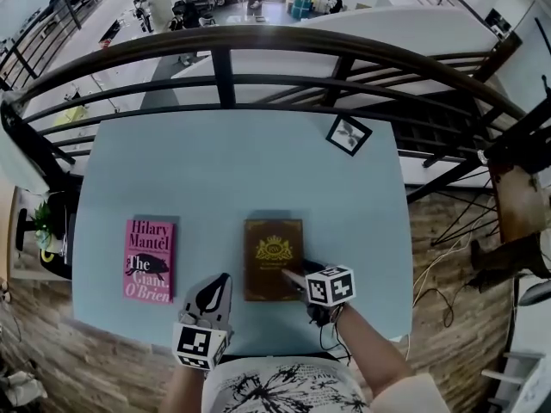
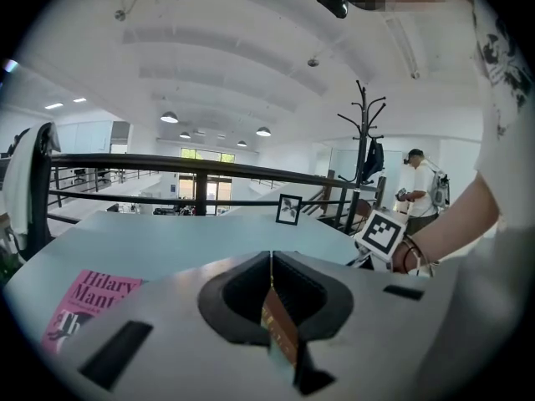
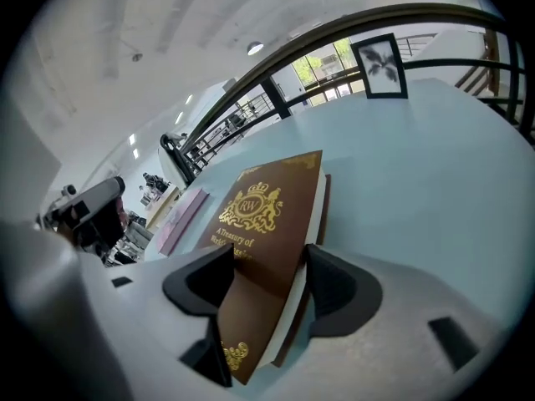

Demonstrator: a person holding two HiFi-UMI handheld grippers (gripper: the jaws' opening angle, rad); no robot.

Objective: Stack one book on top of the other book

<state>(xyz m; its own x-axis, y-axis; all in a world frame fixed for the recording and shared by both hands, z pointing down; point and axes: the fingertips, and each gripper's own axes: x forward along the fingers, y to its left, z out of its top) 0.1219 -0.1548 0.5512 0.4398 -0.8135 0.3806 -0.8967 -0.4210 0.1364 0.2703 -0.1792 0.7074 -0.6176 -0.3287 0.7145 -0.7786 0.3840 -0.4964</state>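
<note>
A brown book with a gold crest [image 1: 273,256] lies in the middle of the light blue table [image 1: 258,170]. A pink paperback [image 1: 150,258] lies flat to its left, a gap apart. My right gripper [image 1: 297,279] is at the brown book's near right corner. In the right gripper view its jaws [image 3: 269,266] straddle that brown book [image 3: 267,207], one pad on the front cover and one against the back, and the pink paperback [image 3: 180,215] shows beyond. My left gripper [image 1: 215,289] hovers by the table's front edge between the books, shut [image 2: 271,261] and holding nothing.
A small framed picture [image 1: 349,134] stands at the table's far right corner. A dark metal railing [image 1: 224,58] runs behind the table, with a drop beyond it. A coat rack [image 2: 364,157] and a person [image 2: 418,186] are far off to the right.
</note>
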